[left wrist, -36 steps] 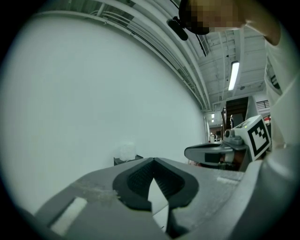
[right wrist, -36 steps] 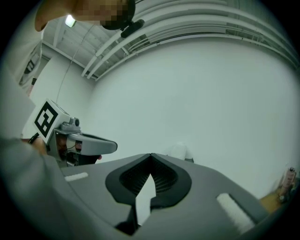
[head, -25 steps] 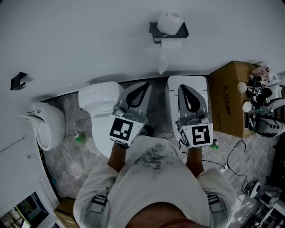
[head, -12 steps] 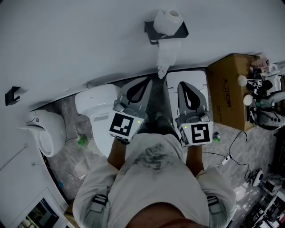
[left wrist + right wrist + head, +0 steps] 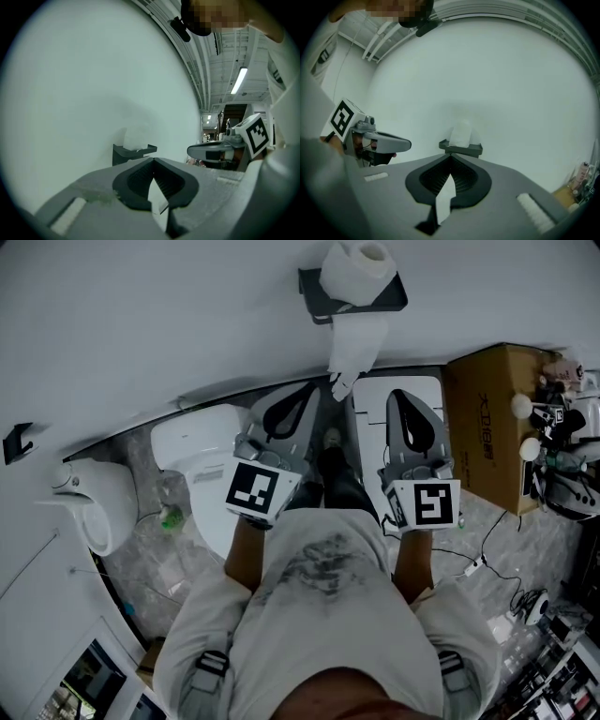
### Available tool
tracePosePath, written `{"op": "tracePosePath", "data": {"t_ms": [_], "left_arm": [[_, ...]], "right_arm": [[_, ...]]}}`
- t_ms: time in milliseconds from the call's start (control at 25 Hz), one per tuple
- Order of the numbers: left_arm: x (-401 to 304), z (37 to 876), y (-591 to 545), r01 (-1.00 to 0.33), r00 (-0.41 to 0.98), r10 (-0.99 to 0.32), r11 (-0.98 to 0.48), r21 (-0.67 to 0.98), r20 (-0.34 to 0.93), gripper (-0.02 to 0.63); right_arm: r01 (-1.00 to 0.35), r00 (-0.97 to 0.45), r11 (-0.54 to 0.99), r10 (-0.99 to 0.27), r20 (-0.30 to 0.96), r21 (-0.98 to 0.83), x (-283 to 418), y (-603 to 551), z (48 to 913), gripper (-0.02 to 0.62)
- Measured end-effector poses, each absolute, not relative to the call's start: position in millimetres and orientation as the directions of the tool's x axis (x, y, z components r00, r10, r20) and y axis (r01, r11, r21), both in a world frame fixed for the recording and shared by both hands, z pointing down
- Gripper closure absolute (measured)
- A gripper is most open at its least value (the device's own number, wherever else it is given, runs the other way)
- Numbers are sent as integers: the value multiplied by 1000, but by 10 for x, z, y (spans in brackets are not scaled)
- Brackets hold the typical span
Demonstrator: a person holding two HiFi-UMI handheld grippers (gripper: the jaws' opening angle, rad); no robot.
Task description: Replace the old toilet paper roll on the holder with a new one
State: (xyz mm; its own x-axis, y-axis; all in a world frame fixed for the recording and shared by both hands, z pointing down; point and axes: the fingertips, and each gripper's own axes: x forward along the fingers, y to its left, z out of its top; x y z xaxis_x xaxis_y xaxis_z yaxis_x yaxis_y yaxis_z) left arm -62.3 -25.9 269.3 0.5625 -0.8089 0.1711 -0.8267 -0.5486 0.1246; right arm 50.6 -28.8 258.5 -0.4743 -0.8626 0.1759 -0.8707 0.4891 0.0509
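Observation:
A dark wall holder (image 5: 352, 292) carries a white toilet paper roll (image 5: 356, 266) standing on its shelf, and a loose tail of paper (image 5: 354, 348) hangs below it. My left gripper (image 5: 307, 393) and right gripper (image 5: 403, 395) are held side by side in front of the wall, below the holder and apart from it. Both are shut with nothing between the jaws. In the left gripper view the shut left gripper (image 5: 153, 160) points at the holder (image 5: 133, 152). In the right gripper view the right gripper (image 5: 451, 157) points at the roll (image 5: 461, 133) on the holder (image 5: 461, 149).
A white toilet (image 5: 202, 465) stands below my left gripper, and a white rectangular bin (image 5: 370, 427) below my right one. To the right is a cardboard box (image 5: 492, 418) with clutter and cables beyond it. At the left are a white fixture (image 5: 89, 507) and a black wall hook (image 5: 14, 442).
Both grippers have moved together toward the wall and the holder, sinking a little. Both stayed shut and empty.

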Motion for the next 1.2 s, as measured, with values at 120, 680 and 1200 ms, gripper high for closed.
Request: {"op": "tracePosePath", "data": {"t_ms": [120, 680, 1200], "left_arm": [[-609, 2786, -378, -832, 555, -813, -540, 126, 177, 607], [-476, 3144, -776, -834, 552, -808, -538, 126, 206, 607], [-457, 3388, -1054, -838, 545, -813, -529, 131, 202, 607]], "right_arm": [[-872, -471, 487, -863, 183, 52, 568, -451, 2665, 597], [-889, -438, 455, -877, 197, 49, 700, -1017, 2999, 597], [-883, -443, 466, -868, 224, 58, 678, -1366, 3245, 596]]}}
